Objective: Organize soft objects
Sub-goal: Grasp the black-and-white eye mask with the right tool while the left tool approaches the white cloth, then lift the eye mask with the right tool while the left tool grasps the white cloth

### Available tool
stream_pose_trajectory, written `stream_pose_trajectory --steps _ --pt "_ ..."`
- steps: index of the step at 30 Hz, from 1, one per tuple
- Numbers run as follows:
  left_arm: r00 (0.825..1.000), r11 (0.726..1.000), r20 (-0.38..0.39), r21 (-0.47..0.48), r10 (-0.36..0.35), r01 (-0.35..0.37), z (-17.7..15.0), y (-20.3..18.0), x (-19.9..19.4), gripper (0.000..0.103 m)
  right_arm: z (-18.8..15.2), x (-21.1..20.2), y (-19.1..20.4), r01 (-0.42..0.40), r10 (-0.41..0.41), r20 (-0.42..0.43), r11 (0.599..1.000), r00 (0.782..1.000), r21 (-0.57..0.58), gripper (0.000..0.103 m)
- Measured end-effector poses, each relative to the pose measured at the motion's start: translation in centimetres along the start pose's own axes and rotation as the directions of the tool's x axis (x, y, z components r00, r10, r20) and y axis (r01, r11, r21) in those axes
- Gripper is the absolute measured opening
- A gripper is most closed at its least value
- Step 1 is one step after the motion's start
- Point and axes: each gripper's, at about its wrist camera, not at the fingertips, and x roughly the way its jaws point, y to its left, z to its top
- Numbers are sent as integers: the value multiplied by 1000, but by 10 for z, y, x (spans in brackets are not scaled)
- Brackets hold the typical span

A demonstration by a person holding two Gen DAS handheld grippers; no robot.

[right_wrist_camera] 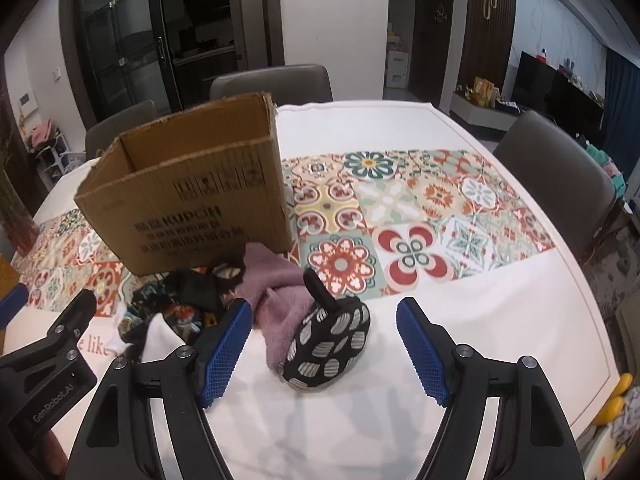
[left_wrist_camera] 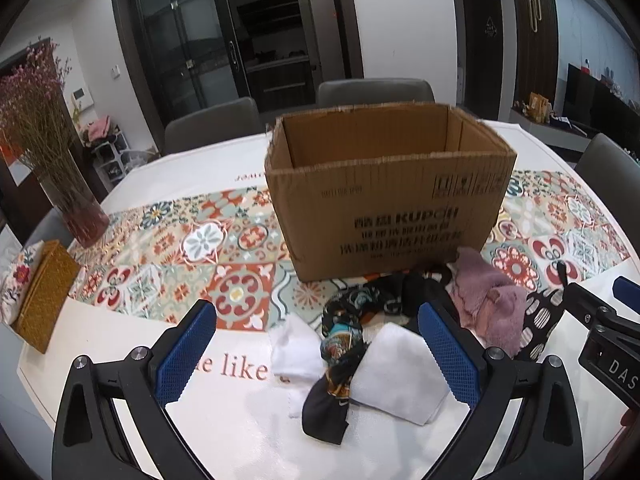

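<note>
An open cardboard box (left_wrist_camera: 384, 192) stands on the table; it also shows in the right wrist view (right_wrist_camera: 188, 196). In front of it lies a pile of soft things: white cloths (left_wrist_camera: 396, 372), a dark patterned scarf (left_wrist_camera: 344, 340), a mauve fluffy cloth (left_wrist_camera: 488, 300) (right_wrist_camera: 276, 292) and a black pouch with white ovals (right_wrist_camera: 332, 344) (left_wrist_camera: 540, 320). My left gripper (left_wrist_camera: 316, 356) is open just above the white cloths and the scarf. My right gripper (right_wrist_camera: 324, 344) is open with the black pouch between its fingers, not touching.
A patterned runner (left_wrist_camera: 180, 256) crosses the white tablecloth. A vase of dried flowers (left_wrist_camera: 76, 208) and a woven box (left_wrist_camera: 44, 300) stand at the left. Grey chairs (left_wrist_camera: 376, 92) ring the table; one (right_wrist_camera: 560, 172) is at the right edge.
</note>
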Motion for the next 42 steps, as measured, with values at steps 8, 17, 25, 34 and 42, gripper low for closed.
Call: stream_pose_trajectory --steps 8,17,25,34,42 --pt "999 1000 -45 -20 13 -14 -17 -2 22 103 -15 26 -2 7 -6 -49 1000 999 21 75" --pt "998 1000 -62 -14 17 -18 -23 -10 39 103 -18 46 -10 17 -14 -67 999 998 45 74" --pt "997 1000 -81 -28 9 -11 -24 -13 55 103 -21 60 -13 15 -9 -87 997 996 74 70" --pt "994 1000 -108 -27 -7 4 -28 -18 69 100 -21 73 -12 -36 43 -101 997 994 75 35" --pt "993 1000 -116 -2 -7 6 -29 -26 73 88 -22 72 -14 -40 46 -93 997 995 73 20"
